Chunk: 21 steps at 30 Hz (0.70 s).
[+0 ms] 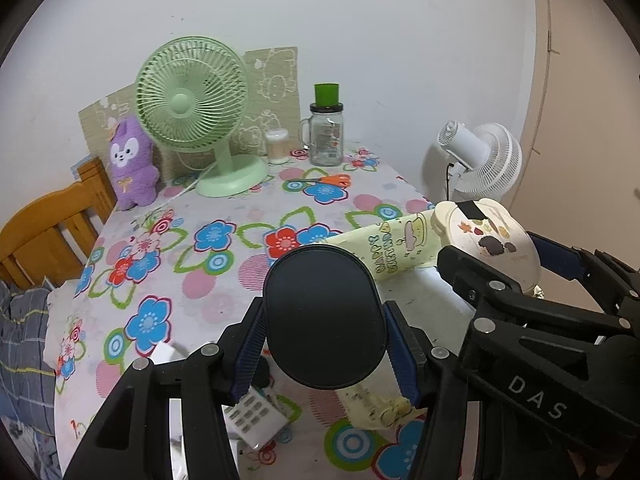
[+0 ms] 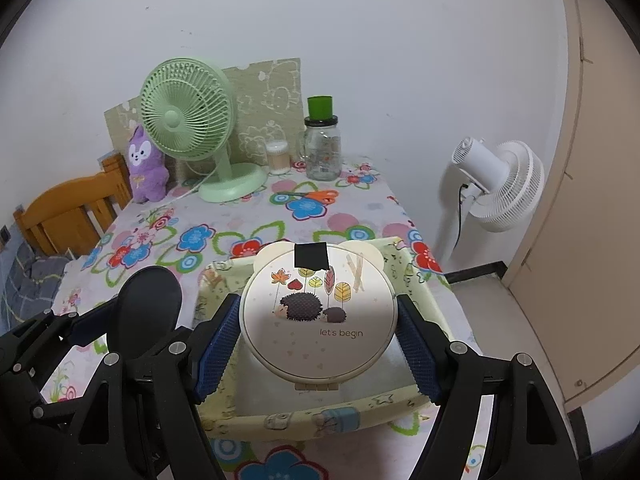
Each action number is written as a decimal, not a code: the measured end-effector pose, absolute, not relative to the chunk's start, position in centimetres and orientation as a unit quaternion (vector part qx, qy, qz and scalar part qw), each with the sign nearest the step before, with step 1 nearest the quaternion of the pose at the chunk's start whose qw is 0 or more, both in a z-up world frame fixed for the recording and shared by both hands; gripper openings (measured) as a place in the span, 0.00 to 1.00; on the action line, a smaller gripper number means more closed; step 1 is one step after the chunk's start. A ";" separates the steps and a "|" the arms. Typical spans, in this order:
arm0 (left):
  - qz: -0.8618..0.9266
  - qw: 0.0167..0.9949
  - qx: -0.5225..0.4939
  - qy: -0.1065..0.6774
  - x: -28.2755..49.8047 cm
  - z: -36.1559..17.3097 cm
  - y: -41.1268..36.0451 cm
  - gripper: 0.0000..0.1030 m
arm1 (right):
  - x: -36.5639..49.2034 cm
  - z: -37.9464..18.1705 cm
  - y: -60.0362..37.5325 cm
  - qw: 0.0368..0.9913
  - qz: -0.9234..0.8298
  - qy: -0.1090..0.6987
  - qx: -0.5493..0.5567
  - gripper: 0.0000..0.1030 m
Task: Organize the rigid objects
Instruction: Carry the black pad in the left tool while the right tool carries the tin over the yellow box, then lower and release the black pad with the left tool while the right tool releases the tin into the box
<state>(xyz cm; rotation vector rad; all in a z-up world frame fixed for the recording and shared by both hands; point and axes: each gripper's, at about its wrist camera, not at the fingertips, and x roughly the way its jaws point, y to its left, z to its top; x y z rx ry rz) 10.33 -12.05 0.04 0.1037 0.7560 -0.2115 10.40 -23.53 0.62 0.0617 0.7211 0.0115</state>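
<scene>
Cream plastic, round, with two small ears at its top: that is the compact case [image 2: 318,316] we see at the centre of the right wrist frame, its lid printed with hedgehogs, leaves and "let's begin", a black tape patch near the top. Our right gripper [image 2: 318,344] clamps it above the pale yellow fabric bin [image 2: 328,418] on the flowered tablecloth [image 2: 224,236]. Lower centre of the left wrist frame, our left gripper [image 1: 322,340] clamps a matte black oval case [image 1: 322,316].

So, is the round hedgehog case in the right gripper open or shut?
Shut. The round hedgehog case shows its printed lid flat on its base, with no gap at the rim.
</scene>
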 end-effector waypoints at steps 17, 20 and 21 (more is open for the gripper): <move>-0.127 0.902 0.069 0.407 13.3 -2.4 -15.7 0.57 | 13.2 -2.2 -26.4 0.921 -0.004 0.388 0.041 0.75; -0.132 0.897 0.074 0.416 13.9 -3.0 -16.4 0.57 | 13.9 -2.9 -26.7 0.916 -0.005 0.398 0.041 0.75; -0.133 0.894 0.075 0.421 14.2 -3.3 -16.6 0.57 | 14.2 -3.2 -26.9 0.914 -0.005 0.403 0.041 0.75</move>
